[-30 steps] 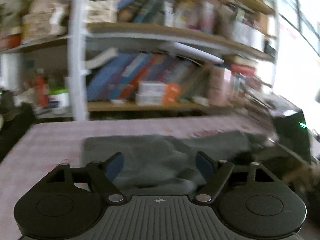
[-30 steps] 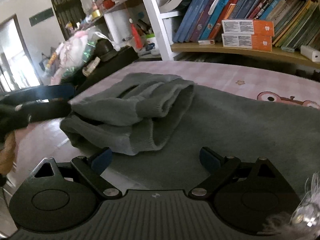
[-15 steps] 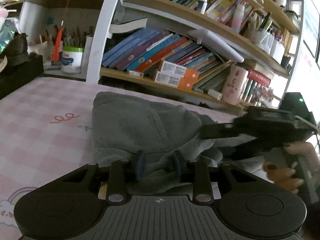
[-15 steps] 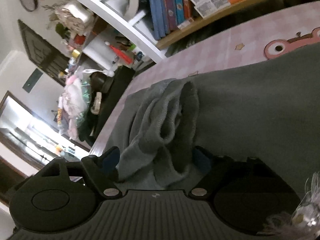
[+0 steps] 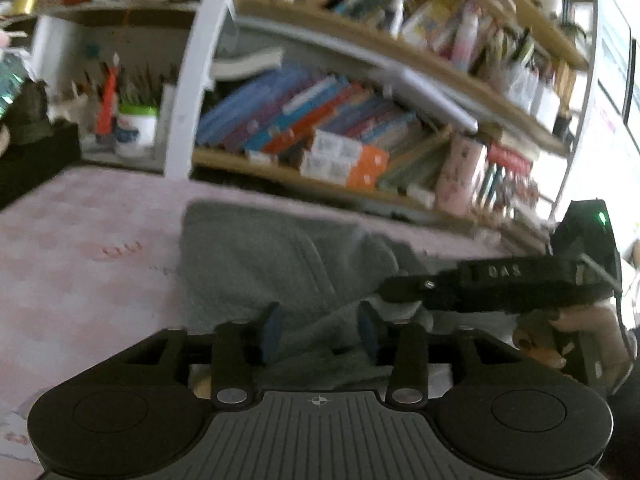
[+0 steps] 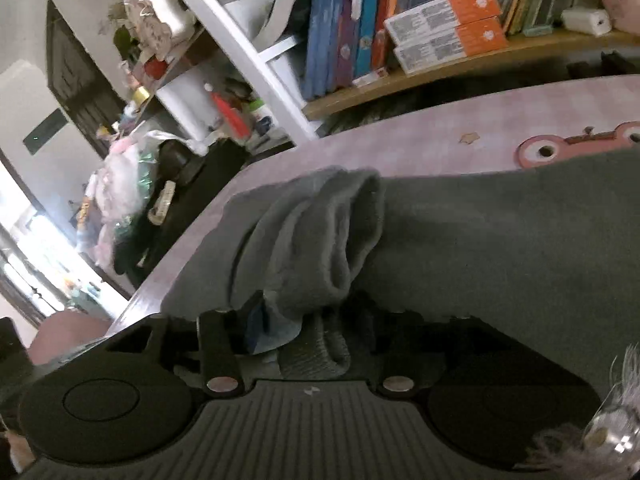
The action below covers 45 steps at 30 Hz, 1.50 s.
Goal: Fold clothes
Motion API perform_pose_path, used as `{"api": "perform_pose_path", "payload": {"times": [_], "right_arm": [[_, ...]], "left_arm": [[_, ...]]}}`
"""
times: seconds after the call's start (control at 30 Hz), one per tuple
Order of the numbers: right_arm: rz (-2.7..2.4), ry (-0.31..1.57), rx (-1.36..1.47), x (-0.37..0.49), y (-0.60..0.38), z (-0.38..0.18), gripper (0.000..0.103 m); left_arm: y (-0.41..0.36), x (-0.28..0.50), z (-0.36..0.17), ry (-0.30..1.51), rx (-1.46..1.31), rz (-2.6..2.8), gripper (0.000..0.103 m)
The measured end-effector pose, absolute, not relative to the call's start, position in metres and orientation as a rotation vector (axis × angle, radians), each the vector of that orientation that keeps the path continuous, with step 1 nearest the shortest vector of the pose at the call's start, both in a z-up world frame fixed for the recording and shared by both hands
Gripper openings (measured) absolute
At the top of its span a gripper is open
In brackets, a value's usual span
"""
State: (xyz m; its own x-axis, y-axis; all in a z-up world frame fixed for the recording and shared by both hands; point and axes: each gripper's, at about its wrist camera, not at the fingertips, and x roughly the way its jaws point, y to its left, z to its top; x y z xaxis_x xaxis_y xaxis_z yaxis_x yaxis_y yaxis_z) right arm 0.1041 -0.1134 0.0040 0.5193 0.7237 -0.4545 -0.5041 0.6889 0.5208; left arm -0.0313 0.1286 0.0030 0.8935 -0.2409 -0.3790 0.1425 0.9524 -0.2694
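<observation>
Both claws working the bunched end of a grey garment on the pink desk.

The left claw [image 5: 318,330] is opening, a fold of the grey garment [image 5: 260,264] between its blue pads but not pinched. The right claw [image 6: 308,322] is closing around the rolled cuff [image 6: 320,240] just ahead of it; whether it has clamped I cannot tell. To fold cleanly, I judge each claw should take one edge layer only, then lift together so the cloth stays flat across the desk [image 5: 80,240].

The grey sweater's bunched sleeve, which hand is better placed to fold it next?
Right, probably. The right gripper is closing with the bunched sleeve between its fingers; the left gripper is opening around flatter cloth.
</observation>
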Motion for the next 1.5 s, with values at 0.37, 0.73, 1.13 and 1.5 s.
{"api": "perform_pose_path", "payload": {"times": [0.37, 0.73, 1.13, 1.5], "right_arm": [[0.723, 0.630, 0.213, 0.102, -0.107, -0.002, 0.020], [0.725, 0.650, 0.333, 0.098, -0.134, -0.001, 0.028], [0.681, 0.654, 0.302, 0.081, -0.176, -0.009, 0.039], [0.723, 0.633, 0.235, 0.071, -0.165, -0.008, 0.040]], "left_arm": [[0.182, -0.024, -0.002, 0.426, -0.437, -0.026, 0.076], [0.196, 0.025, -0.018, 0.542, -0.613, -0.072, 0.073], [0.190, 0.039, 0.000, 0.491, -0.647, -0.143, 0.028], [0.229, 0.050, 0.005, 0.511, -0.593, 0.034, 0.027]]}}
